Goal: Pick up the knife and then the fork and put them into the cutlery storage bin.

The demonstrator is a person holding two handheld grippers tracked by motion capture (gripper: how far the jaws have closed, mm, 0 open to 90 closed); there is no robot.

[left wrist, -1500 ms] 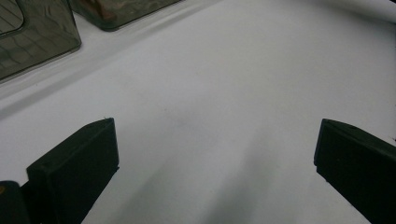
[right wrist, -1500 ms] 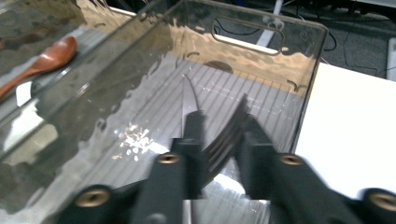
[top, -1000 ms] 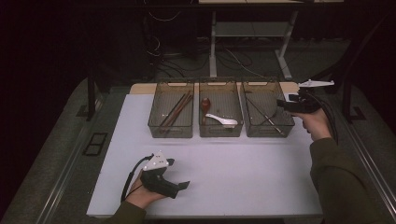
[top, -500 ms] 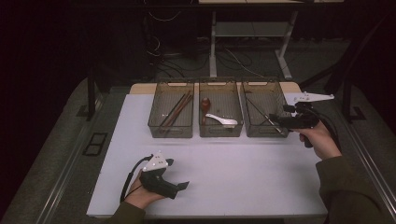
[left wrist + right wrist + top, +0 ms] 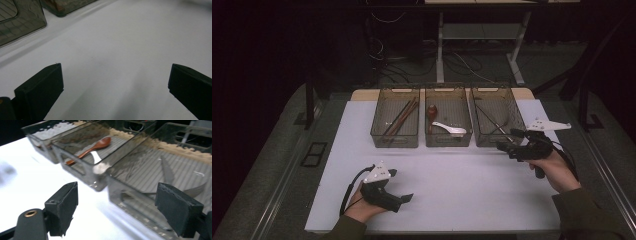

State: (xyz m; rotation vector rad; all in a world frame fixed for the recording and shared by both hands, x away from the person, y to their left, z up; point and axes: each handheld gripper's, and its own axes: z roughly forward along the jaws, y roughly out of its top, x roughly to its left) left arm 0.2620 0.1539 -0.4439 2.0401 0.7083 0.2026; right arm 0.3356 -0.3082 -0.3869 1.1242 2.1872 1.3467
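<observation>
White tabletop, dark room; left gripper and right gripper fingers spread, empty.

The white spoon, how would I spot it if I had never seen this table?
Look at the three clear bins along the far side of the white table. In the middle one, the white spoon lies beside a reddish-brown wooden spoon; it is the only white utensil.

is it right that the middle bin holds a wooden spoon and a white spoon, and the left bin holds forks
Not quite. The left bin holds brown chopsticks, not forks, as the high view shows. The middle bin does hold a wooden spoon and a white spoon.
</observation>
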